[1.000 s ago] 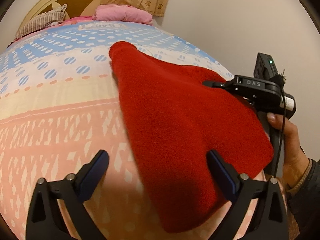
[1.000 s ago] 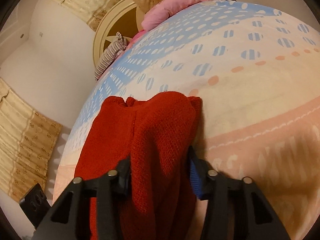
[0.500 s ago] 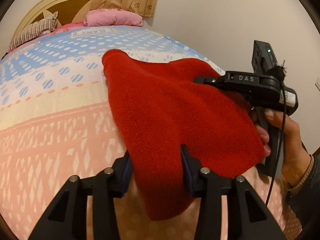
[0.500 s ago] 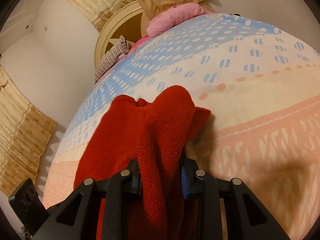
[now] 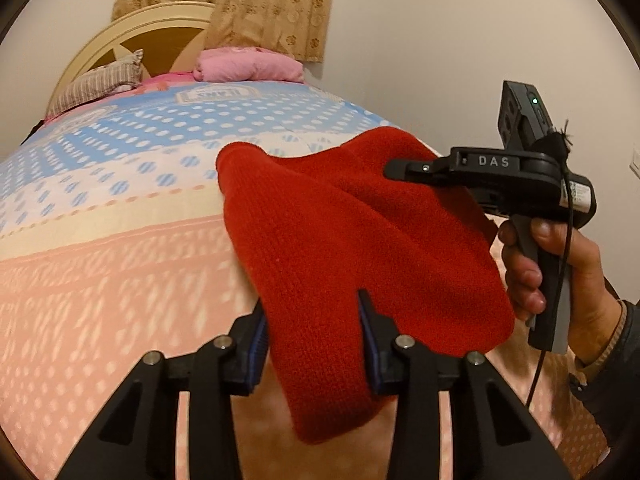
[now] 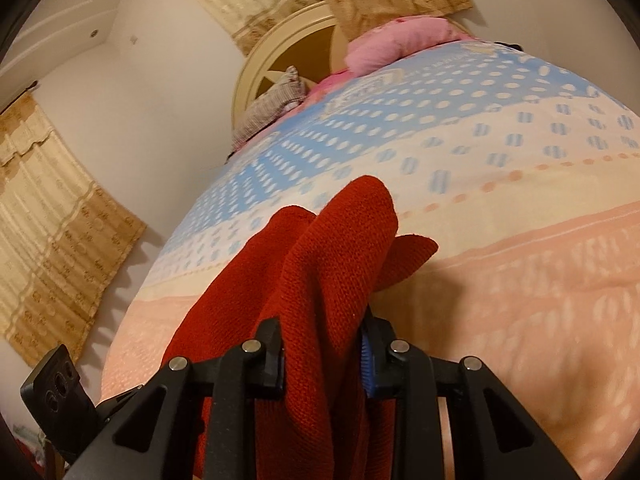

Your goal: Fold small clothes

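Bed with pastel patterned bedspread [image 5: 120, 208]: left tongs [image 5: 312, 336] and right tongs [image 6: 324, 344] each clamp the red knitted garment [image 5: 340, 240], lifted; fold apparently just beginning.

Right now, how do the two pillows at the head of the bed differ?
The pink pillow is plain pink and looks plump; the striped pillow is grey-brown with fine stripes and looks flatter. In the left wrist view the pink pillow lies below the curtain, while the striped pillow lies left of it, against the round headboard. Both lie on the bed, far beyond the red garment.
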